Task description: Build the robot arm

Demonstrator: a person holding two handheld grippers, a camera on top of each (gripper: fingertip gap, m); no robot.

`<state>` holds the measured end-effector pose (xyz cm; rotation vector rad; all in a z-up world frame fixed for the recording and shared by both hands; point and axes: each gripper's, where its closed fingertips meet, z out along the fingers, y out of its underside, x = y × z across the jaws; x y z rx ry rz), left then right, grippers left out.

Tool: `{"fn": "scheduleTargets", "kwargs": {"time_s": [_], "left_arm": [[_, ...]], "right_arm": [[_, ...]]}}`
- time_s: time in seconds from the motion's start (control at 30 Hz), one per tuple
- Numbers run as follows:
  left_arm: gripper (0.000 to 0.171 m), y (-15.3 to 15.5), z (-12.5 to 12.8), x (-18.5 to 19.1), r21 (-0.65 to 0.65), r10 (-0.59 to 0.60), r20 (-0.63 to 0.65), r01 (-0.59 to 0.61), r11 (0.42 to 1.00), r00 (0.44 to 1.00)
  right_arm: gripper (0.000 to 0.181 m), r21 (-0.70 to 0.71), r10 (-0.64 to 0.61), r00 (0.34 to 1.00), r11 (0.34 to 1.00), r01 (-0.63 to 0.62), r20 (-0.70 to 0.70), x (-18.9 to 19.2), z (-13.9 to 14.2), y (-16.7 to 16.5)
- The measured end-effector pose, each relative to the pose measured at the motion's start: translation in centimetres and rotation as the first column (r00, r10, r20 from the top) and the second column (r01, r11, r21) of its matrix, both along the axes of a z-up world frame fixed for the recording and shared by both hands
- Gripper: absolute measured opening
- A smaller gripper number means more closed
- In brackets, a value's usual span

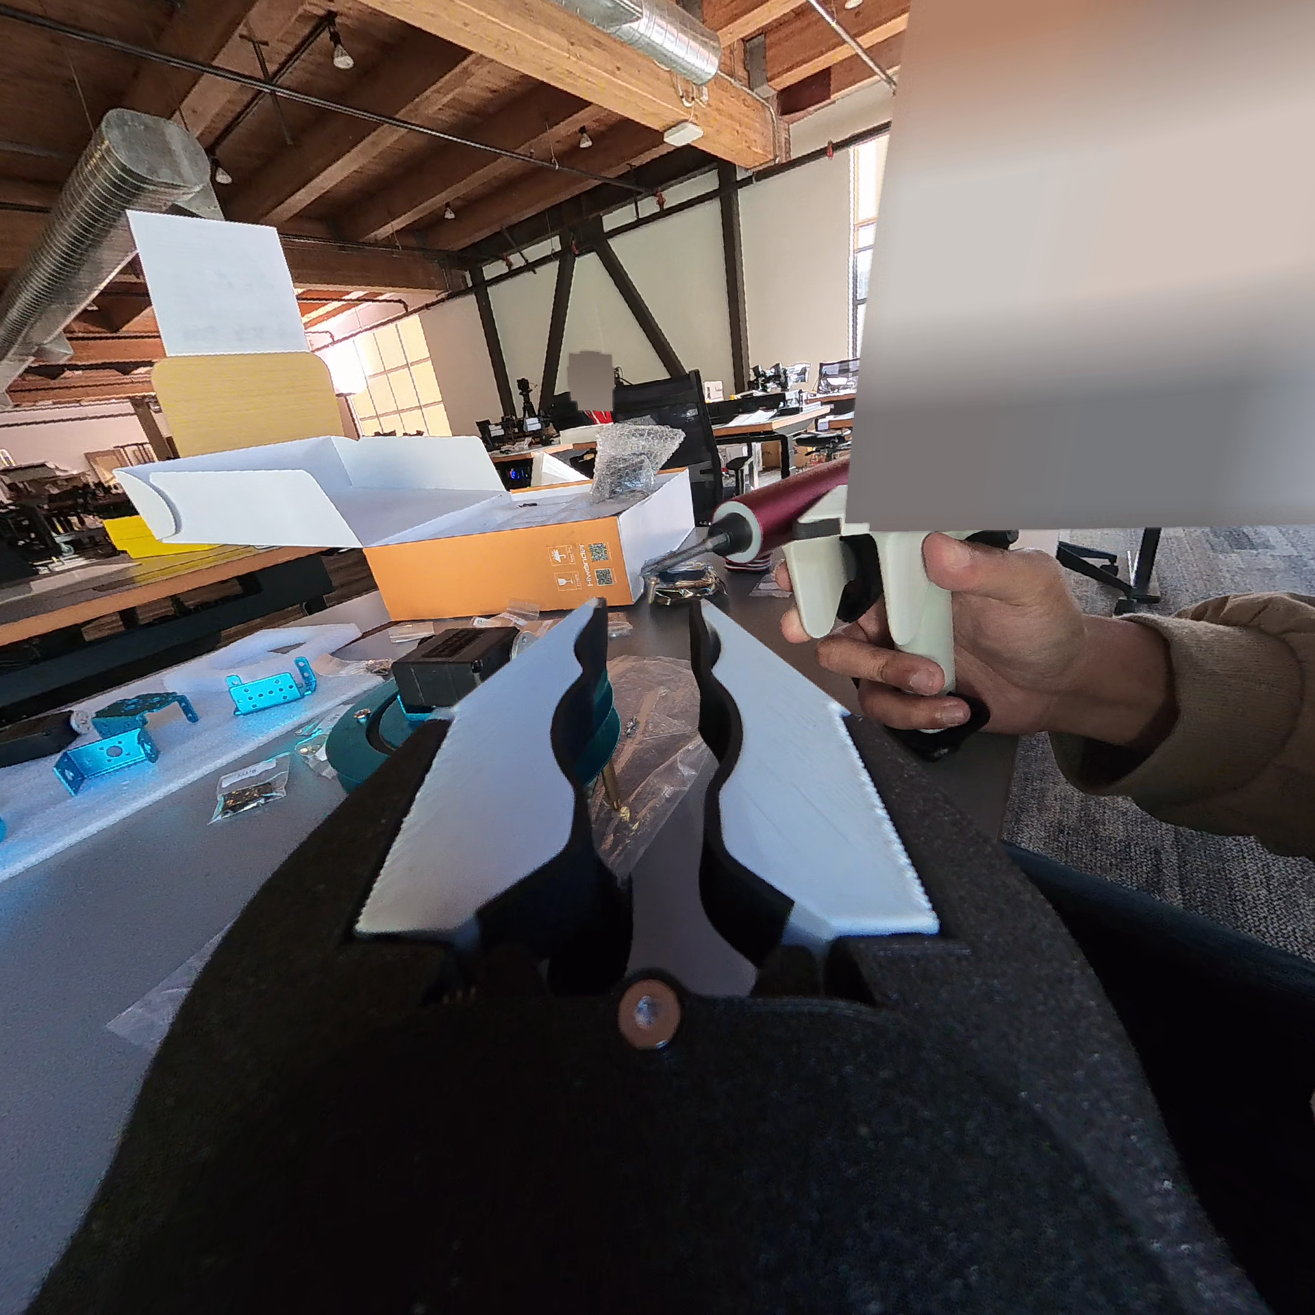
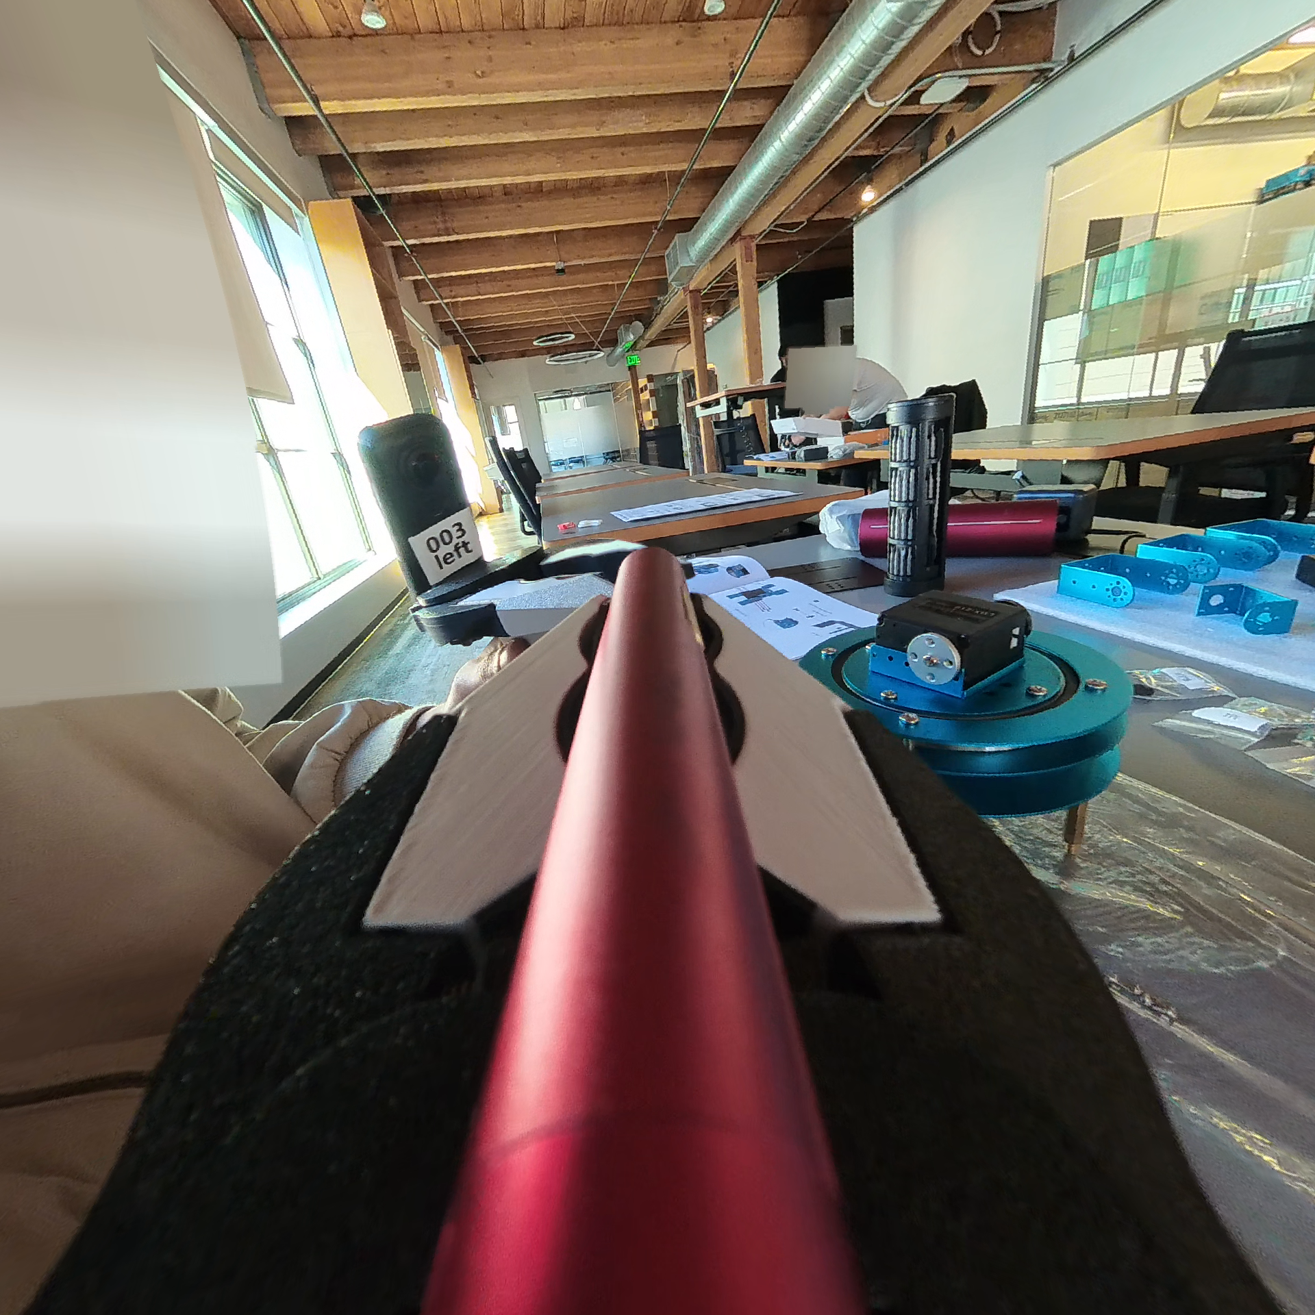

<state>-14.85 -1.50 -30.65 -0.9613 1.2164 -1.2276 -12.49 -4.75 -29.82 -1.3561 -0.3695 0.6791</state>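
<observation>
My left gripper (image 1: 649, 610) is open and empty, a little above the grey table (image 1: 142, 889). Just beyond and partly behind its left finger stands a teal round base (image 1: 356, 740) on brass standoffs, with a black servo (image 1: 448, 662) on top. My right gripper (image 2: 644, 598) is shut on a red screwdriver (image 2: 640, 889) that lies along its fingers. In the left wrist view a hand holds that gripper's pale handle (image 1: 911, 612), and the red screwdriver (image 1: 775, 509) points left with its tip low over small parts. The teal base (image 2: 996, 726) with the servo (image 2: 953, 626) is to the right of my right gripper.
An open orange and white box (image 1: 498, 569) sits behind. Blue metal brackets (image 1: 107, 758) lie on white foam to the left, with small screw bags (image 1: 249, 786). A black cylinder (image 2: 918, 498), a red tube (image 2: 996, 530), a booklet (image 2: 768, 612) and clear plastic sheet (image 2: 1174, 925) are on the table. Some 5 cm of space lies between my two pairs of fingers.
</observation>
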Motion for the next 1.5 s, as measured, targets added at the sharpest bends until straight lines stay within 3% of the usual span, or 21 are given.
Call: {"fn": "scheduleTargets", "kwargs": {"time_s": [0.43,0.7,0.87,1.1,1.3,1.5], "left_arm": [[0.004,-0.1,0.1,-0.1,0.002,-0.001,0.009,0.001,1.0,1.0],[0.0,0.2,-0.2,0.2,0.151,0.115,0.019,-0.117,0.982,0.993],[0.0,0.8,-1.3,0.6,0.322,0.225,-0.016,-0.208,0.924,0.974],[0.0,1.1,-3.5,1.0,0.591,0.345,-0.045,-0.254,0.766,0.937],[0.0,0.1,-5.3,1.6,0.689,0.355,-0.068,-0.214,0.693,0.932],[0.0,0.0,-6.0,1.8,0.709,0.36,-0.085,-0.197,0.677,0.929]], "right_arm": [[0.021,-0.009,0.015,1.0,1.0,-0.015,0.007,-0.3,-0.1,0.0],[0.02,-0.002,-0.003,1.0,1.0,0.003,0.006,0.0,0.0,-0.2],[0.021,0.011,-0.077,0.991,0.997,0.076,0.114,0.0,-0.5,-0.5],[0.019,0.055,-0.196,0.902,0.98,0.189,0.384,0.0,-2.3,-0.7],[0.021,0.056,-0.184,0.854,0.982,0.179,0.486,0.4,-3.5,-1.0],[0.021,-0.008,-0.136,0.849,0.987,0.163,0.51,0.7,-4.4,-1.5]]}}
